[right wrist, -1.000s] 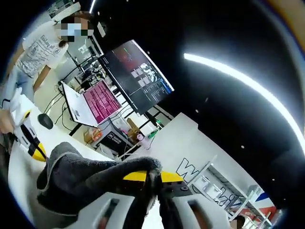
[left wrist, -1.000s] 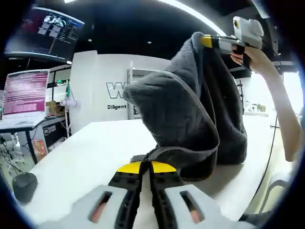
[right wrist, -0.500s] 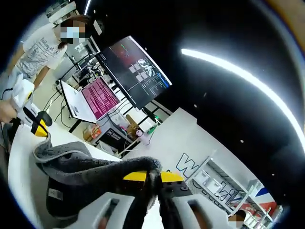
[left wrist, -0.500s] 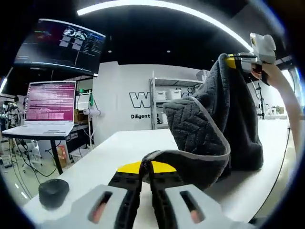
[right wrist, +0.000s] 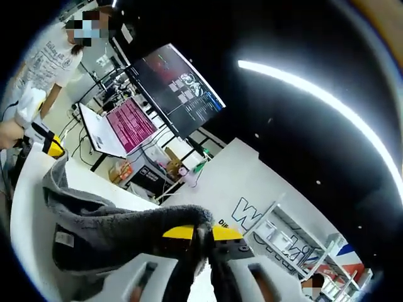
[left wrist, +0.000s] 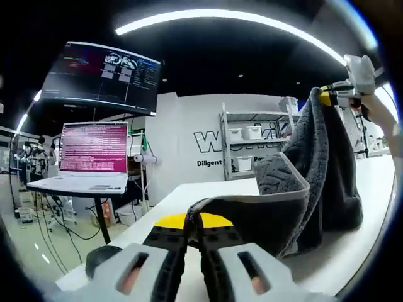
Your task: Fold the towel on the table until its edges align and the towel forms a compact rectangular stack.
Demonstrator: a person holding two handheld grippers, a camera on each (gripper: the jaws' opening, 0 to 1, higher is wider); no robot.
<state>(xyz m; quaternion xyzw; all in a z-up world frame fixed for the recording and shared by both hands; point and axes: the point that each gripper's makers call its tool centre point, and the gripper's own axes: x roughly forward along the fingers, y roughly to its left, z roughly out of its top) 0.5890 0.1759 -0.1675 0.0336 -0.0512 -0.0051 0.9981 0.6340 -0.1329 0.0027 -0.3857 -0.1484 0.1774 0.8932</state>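
Between the yellow-tipped jaws of your left gripper (left wrist: 192, 221), low in the left gripper view, you are pinching a bound edge of the dark grey towel (left wrist: 296, 195), the jaws closed on the cloth. From there the towel is running up and to the right, its pale hem folding over in a peak, and it is hanging in a tall drape from your right gripper (left wrist: 340, 95), which is gripping the top corner high above the white table (left wrist: 208, 192). The lower folds are resting on the tabletop.

Seen from the right gripper view, your right gripper (right wrist: 200, 234) is clamping a thick fold of the towel (right wrist: 113, 223) between its closed jaws. The cloth is sagging away toward your left gripper (right wrist: 49, 146), which is holding the far corner, and a small label is showing on the lower hem.

You are working with bare table (right wrist: 28, 207) on both sides of the towel. A dark round object (left wrist: 104, 259) is sitting near the table's left edge. Beyond the table, a laptop (left wrist: 91, 154) is standing on a stand, a large monitor (left wrist: 104, 75) is hanging above it, and shelving (left wrist: 249, 148) is lining the white back wall.
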